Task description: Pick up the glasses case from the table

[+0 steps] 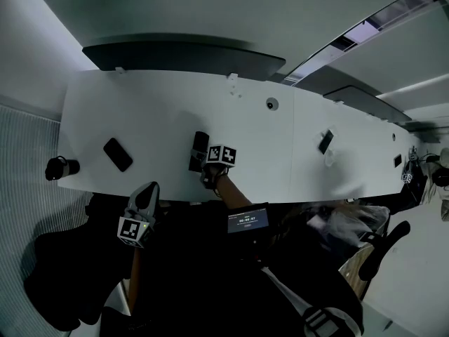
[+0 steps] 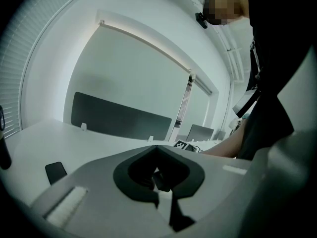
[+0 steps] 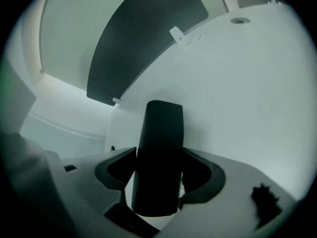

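The black glasses case (image 1: 198, 150) lies lengthwise near the front edge of the white table (image 1: 161, 111). My right gripper (image 1: 204, 166) reaches in from the near side and holds its near end. In the right gripper view the case (image 3: 159, 148) stands tall between both jaws, which press on its sides; its far end points at the dark panel. I cannot tell whether it is off the tabletop. My left gripper (image 1: 147, 196) hangs below the table's front edge, jaws together and nothing in them (image 2: 158, 180).
A flat black phone-like slab (image 1: 118, 154) (image 2: 56, 171) lies left of the case. A black object (image 1: 62, 167) sits at the table's left end. A dark partition (image 1: 182, 55) (image 3: 143, 38) lines the far edge. A round fitting (image 1: 272, 104) and another black item (image 1: 325, 141) lie to the right.
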